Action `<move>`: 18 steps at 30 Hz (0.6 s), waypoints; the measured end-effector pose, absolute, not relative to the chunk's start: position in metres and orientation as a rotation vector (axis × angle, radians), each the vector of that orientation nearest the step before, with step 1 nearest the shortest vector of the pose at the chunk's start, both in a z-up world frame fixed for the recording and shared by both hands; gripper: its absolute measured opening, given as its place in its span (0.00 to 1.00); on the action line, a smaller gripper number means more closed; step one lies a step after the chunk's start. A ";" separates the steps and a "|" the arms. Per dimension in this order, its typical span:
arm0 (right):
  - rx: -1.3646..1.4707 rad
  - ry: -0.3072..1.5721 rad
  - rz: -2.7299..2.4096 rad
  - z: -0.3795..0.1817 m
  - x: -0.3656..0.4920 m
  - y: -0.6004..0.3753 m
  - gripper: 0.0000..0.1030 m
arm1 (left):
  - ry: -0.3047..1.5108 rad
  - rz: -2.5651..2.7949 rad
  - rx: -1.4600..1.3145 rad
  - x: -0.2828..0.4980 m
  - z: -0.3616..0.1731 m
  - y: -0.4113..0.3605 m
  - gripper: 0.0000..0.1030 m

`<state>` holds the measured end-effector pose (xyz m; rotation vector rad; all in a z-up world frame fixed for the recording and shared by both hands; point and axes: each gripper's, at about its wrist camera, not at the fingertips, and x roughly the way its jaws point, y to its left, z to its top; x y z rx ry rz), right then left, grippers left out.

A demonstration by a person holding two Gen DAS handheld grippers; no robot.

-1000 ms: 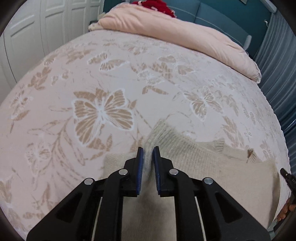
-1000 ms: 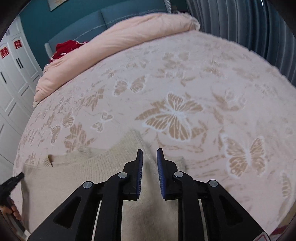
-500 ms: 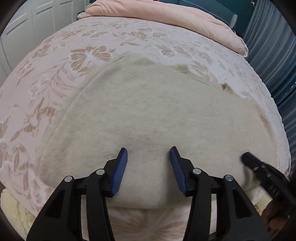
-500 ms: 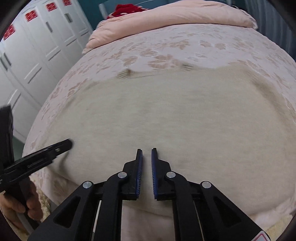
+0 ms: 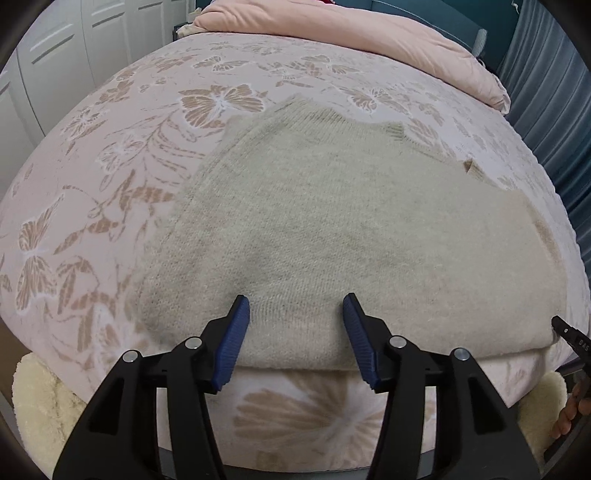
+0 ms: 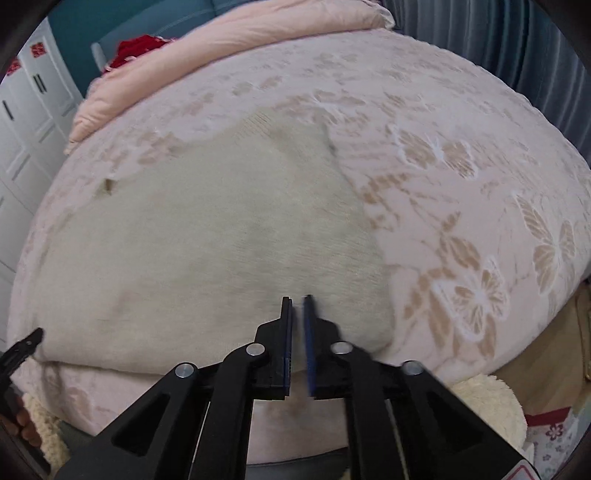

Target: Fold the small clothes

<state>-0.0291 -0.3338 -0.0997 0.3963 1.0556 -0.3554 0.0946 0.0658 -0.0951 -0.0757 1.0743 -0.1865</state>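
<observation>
Cream knit sweater (image 5: 332,229) spread flat on a bed cover with a butterfly print (image 5: 110,192), its near hem running left to right along the front edge of the bed, in the lower half of both wrist views. The garment's long axis lies across the frame; its ribbed parts, probably cuffs or neckline (image 5: 395,131), sit at the far edge, in the upper centre of the left view. A folded pink duvet (image 5: 369,33) lies beyond it along the top of the frame.

Left gripper (image 5: 295,314): jaws spread wide, holding nothing, blue pads straddling a stretch of the near hem from just in front of and above it. Right gripper (image 6: 297,314): jaws nearly closed with only a narrow slit between the pads; the frame is motion-blurred, and whether any cloth is caught in the slit cannot be told. It sits over the hem near the sweater's right-hand corner (image 6: 380,332).

The tip of each gripper shows at the edge of the other's view (lower right in the left view, lower left in the right view), so the two flank the hem, one toward each end.

Judgement: both tools are equally near the hem; a fold away from the viewer would call for both to grip that edge.
</observation>
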 end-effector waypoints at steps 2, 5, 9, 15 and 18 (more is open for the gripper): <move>0.509 1.020 -0.341 -0.097 -0.041 -0.347 0.00 | 1.071 -0.190 -0.108 0.089 -0.091 0.075 0.48; 0.468 0.970 -0.353 -0.062 -0.043 -0.328 0.12 | 1.037 -0.166 -0.223 0.075 -0.077 0.098 0.53; 0.361 0.957 -0.170 -0.030 -0.012 -0.268 0.12 | 1.038 -0.102 -0.461 0.059 -0.082 0.139 0.67; 0.274 0.984 0.035 -0.029 0.060 -0.170 0.12 | 1.094 -0.047 -0.798 0.063 -0.113 0.170 0.69; 0.245 0.999 0.061 -0.034 0.087 -0.139 0.12 | 1.074 -0.057 -0.857 0.072 -0.114 0.167 0.75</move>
